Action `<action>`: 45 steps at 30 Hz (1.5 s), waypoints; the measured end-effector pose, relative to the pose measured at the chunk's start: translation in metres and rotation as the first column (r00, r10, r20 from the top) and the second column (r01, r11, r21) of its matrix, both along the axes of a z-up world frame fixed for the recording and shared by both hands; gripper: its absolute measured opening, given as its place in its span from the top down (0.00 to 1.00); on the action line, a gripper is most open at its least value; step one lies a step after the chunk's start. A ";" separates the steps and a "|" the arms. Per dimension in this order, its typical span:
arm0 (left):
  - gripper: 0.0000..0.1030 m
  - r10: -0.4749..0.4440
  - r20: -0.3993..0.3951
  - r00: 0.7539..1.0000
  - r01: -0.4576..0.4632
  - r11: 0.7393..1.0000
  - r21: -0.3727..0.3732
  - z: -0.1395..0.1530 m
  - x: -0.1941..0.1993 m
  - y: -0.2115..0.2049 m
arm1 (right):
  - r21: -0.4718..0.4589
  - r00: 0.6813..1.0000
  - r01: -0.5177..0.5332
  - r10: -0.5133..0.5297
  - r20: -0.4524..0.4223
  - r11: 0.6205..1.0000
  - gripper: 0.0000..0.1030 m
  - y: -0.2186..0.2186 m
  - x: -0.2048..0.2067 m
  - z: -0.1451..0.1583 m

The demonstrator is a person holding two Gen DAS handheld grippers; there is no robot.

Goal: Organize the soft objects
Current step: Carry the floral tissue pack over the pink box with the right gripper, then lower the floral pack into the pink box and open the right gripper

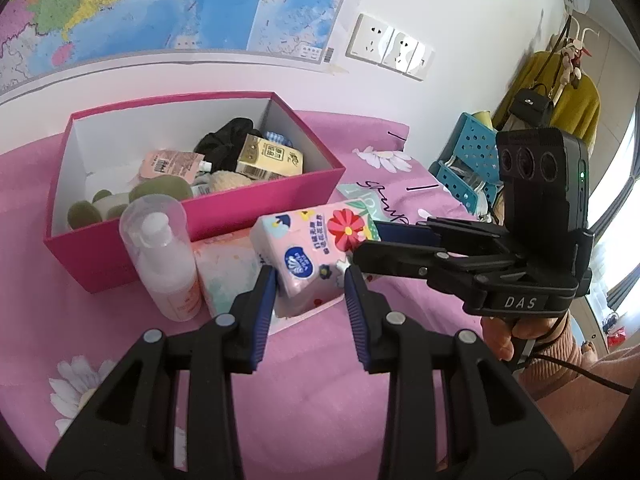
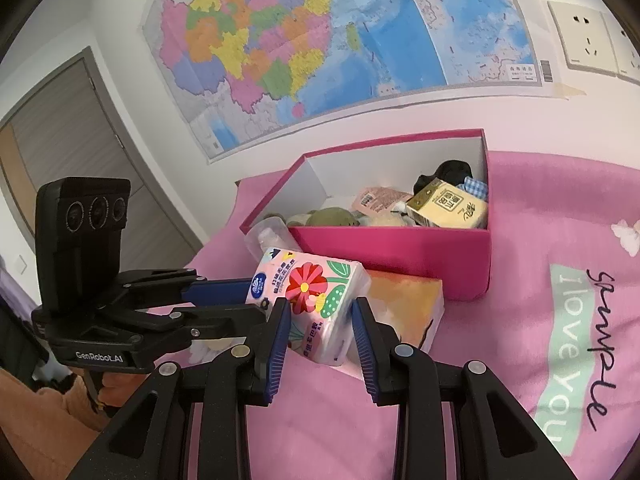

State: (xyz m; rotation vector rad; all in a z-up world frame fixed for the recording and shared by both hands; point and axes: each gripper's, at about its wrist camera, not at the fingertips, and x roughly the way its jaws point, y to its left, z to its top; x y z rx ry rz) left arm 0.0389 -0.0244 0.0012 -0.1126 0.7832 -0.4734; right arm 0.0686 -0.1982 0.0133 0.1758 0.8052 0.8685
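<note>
L gripper (image 1: 310, 276) | I see pads clamped on tissue pack (image 1: 308, 256), held over pink bedspread (image 1: 320, 380) | R gripper (image 2: 322, 310) pinches same pack, other end | pack sits near pink box (image 1: 240, 204) beyond, beside bottle (image 1: 164, 252)

We're in a home bedroom: a pink printed bedspread (image 2: 520, 320) with daisies and lettering covers the near surface, a big colourful paper wall map (image 2: 320, 40) is taped to the far white wall beside white wall sockets (image 1: 390, 46), and far right a mustard-yellow garment (image 1: 560, 88) hangs with a small black handbag (image 1: 532, 106).
</note>
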 end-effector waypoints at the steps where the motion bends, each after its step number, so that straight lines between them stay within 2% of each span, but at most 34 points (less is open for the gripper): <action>1: 0.65 0.001 0.001 1.000 -0.001 1.000 0.002 0.000 0.000 0.000 | 0.001 1.000 0.001 -0.001 0.001 1.000 0.69 0.000 0.001 0.000; 24: 0.65 0.019 0.031 0.999 -0.019 1.000 0.003 0.009 0.013 0.004 | 0.012 0.999 0.013 -0.013 0.036 1.000 0.69 0.003 0.010 0.009; 45: 0.65 0.067 0.048 0.997 -0.067 0.998 -0.008 0.023 0.039 0.016 | 0.025 0.998 0.000 -0.002 0.061 1.000 0.69 0.018 0.042 0.021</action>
